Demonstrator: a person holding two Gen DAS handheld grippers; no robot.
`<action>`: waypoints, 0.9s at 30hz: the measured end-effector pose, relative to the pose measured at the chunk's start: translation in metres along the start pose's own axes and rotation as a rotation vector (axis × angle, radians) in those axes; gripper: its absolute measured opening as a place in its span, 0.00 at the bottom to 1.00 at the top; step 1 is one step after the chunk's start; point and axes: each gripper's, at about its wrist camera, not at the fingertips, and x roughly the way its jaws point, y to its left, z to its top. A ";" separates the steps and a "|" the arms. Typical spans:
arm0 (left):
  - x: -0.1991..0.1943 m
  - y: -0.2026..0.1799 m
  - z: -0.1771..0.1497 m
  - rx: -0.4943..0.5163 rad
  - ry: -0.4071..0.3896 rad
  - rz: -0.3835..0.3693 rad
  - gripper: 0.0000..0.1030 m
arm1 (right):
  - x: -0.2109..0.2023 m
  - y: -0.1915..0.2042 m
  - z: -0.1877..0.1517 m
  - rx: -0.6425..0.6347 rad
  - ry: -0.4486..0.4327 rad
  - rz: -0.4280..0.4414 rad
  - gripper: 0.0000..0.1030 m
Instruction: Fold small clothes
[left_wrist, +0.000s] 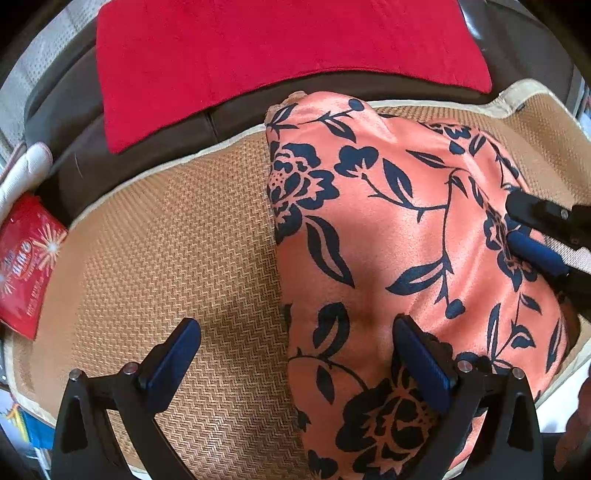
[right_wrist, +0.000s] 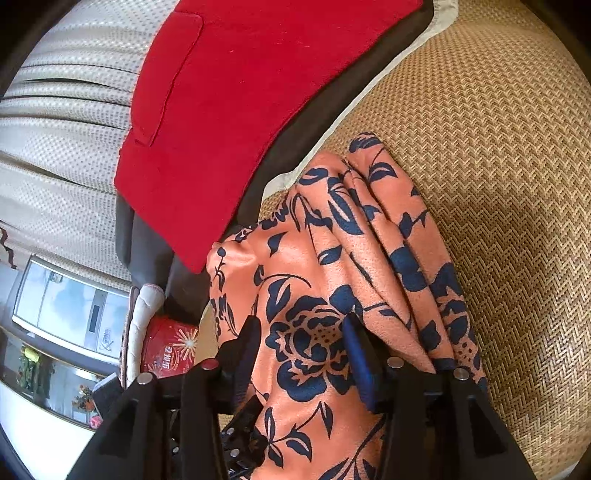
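Note:
An orange garment with a dark blue flower print (left_wrist: 391, 236) lies bunched on a woven tan mat (left_wrist: 177, 236). My left gripper (left_wrist: 295, 354) is open just above the garment's left edge; one finger is over the mat, the other over the cloth. My right gripper (left_wrist: 517, 221) shows at the right of the left wrist view, its fingers on the garment's right side. In the right wrist view the garment (right_wrist: 325, 280) hangs in folds and fills the gap of my right gripper (right_wrist: 303, 332), whose jaws stand partly apart around the cloth.
A red cloth (left_wrist: 280, 55) lies behind the mat on a dark brown seat (left_wrist: 74, 122). A red packet (left_wrist: 26, 258) and a white padded item (left_wrist: 26, 166) lie at the left. A beige curtain (right_wrist: 66, 110) hangs beyond.

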 end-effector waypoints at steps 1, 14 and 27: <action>-0.001 0.004 0.001 -0.008 0.000 -0.014 1.00 | 0.000 -0.001 0.000 0.005 0.000 0.008 0.49; -0.030 0.021 0.005 0.008 -0.210 -0.006 1.00 | 0.001 0.010 -0.003 -0.006 -0.034 -0.012 0.51; 0.022 0.086 0.006 -0.175 -0.163 -0.177 1.00 | 0.012 0.027 -0.008 -0.097 -0.028 -0.041 0.49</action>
